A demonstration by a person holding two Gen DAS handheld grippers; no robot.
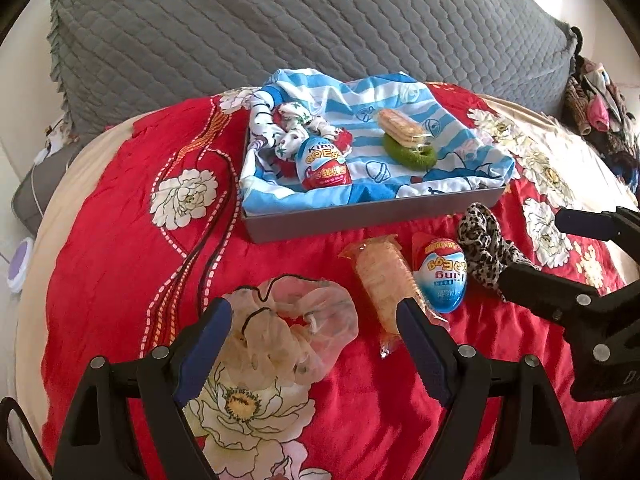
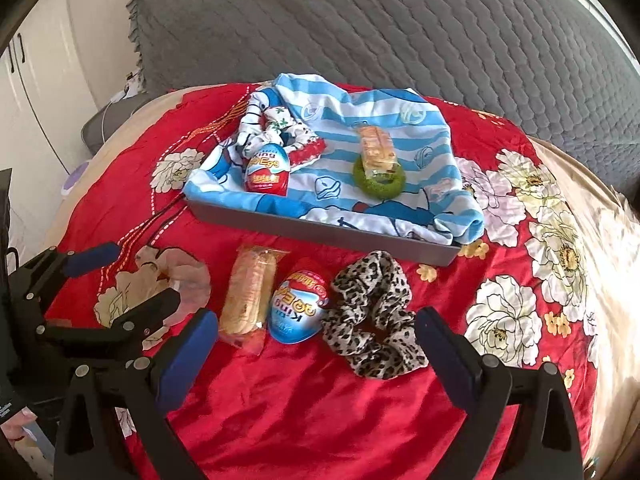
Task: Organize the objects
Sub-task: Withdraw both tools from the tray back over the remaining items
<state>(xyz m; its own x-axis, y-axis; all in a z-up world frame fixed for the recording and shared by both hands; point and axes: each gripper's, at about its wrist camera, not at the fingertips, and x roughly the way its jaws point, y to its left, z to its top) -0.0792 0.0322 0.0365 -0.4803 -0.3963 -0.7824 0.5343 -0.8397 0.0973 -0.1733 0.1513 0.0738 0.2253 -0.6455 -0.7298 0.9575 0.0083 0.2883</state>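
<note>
A grey tray [image 1: 360, 216] [image 2: 320, 232] lined with a blue striped cloth [image 1: 460, 148] holds a toy egg [image 1: 324, 164] [image 2: 267, 172], a floral scrunchie [image 1: 296, 124], and a biscuit pack [image 1: 400, 128] [image 2: 376, 148] on a green scrunchie [image 1: 408, 156] [image 2: 380, 184]. On the red bedspread in front lie a sheer pink scrunchie [image 1: 296, 332] [image 2: 176, 280], a second biscuit pack [image 1: 384, 284] [image 2: 250, 292], a second egg [image 1: 440, 276] [image 2: 298, 308] and a leopard scrunchie [image 1: 484, 248] [image 2: 372, 316]. My left gripper [image 1: 316, 344] is open around the pink scrunchie. My right gripper [image 2: 316, 344] is open just before the leopard scrunchie.
A grey quilted headboard [image 1: 320, 24] stands behind the tray. A pile of clothes [image 1: 600, 108] lies at the far right. White cupboards [image 2: 36, 80] and a purple disc on the floor [image 1: 18, 264] are at the left. The bedspread [image 2: 320, 408] drops off at its edges.
</note>
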